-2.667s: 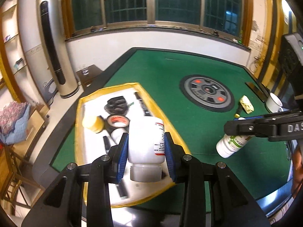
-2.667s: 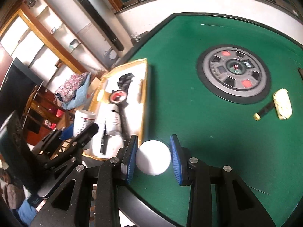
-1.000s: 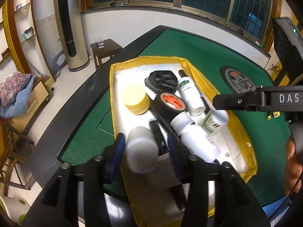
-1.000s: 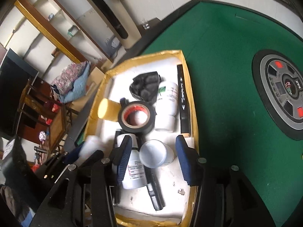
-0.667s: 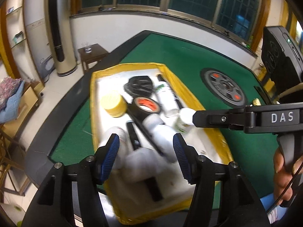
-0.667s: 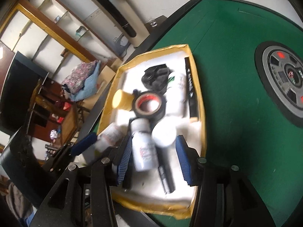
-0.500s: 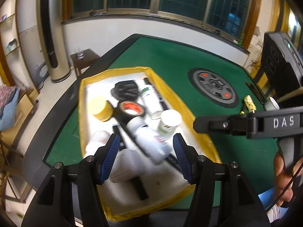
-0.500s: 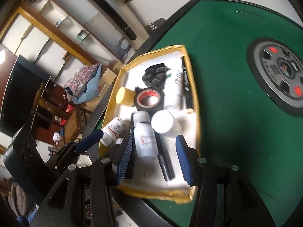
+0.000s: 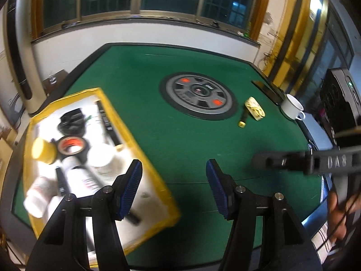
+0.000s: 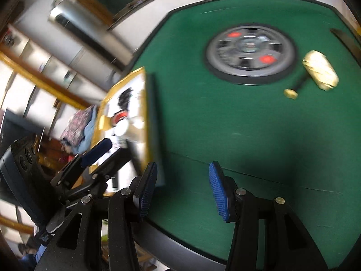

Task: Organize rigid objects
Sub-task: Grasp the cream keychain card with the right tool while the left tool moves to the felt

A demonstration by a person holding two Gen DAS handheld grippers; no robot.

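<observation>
A yellow-rimmed white tray (image 9: 140,151) at the table's left holds several white bottles (image 9: 79,176), a black tape roll (image 9: 72,146), a yellow jar (image 9: 42,151) and black items. My left gripper (image 9: 173,187) is open and empty, just right of the tray's near corner. My right gripper (image 10: 182,192) is open and empty over the green felt, right of the tray (image 10: 144,113). A yellow-white object (image 9: 255,111) and a small dark tube with a gold cap (image 9: 243,120) lie on the felt, also in the right wrist view (image 10: 320,73).
A round grey dial (image 9: 198,94) is set in the green table's middle. A white mug (image 9: 292,107) and a dark flat bar (image 9: 267,89) sit at the far right edge. A tall air conditioner (image 9: 15,52) and a side table stand beyond the left edge.
Both grippers let go of their white bottles into the tray and opened. Both have since swung right, away from the tray, over the bare felt.
</observation>
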